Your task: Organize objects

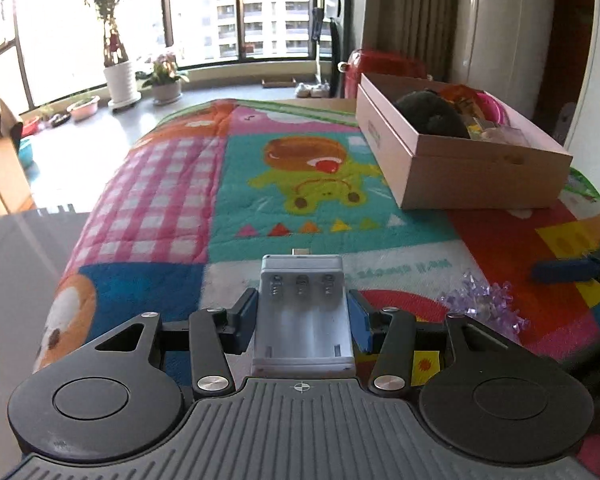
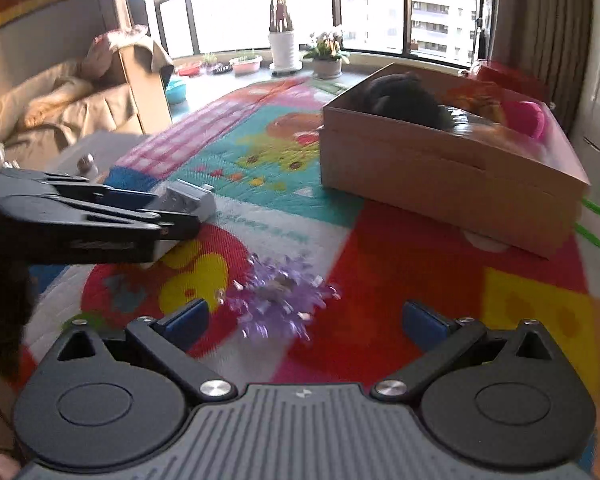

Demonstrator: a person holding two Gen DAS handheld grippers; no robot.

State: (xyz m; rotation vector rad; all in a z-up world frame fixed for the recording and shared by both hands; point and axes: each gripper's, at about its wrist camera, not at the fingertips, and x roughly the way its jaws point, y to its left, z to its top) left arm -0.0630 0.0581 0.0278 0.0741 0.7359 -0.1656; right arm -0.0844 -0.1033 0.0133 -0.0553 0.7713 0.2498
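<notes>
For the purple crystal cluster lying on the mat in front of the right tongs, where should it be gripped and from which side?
Probably across its dense middle, coming from above and the near side. The purple crystal cluster is a low spiky clump lying on the play mat, with thin points sticking out all round that would likely slip or bend. The right tongs stand open, already wider than the clump, which sits nearer their left finger.

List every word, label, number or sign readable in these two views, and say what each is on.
Nothing can be read for certain.
Play mat: a line of small print at, upside down and too blurred to read.
Cardboard box: a small printed label on its side at, too small to read.
Left gripper: embossed marking on its side at, illegible.
</notes>
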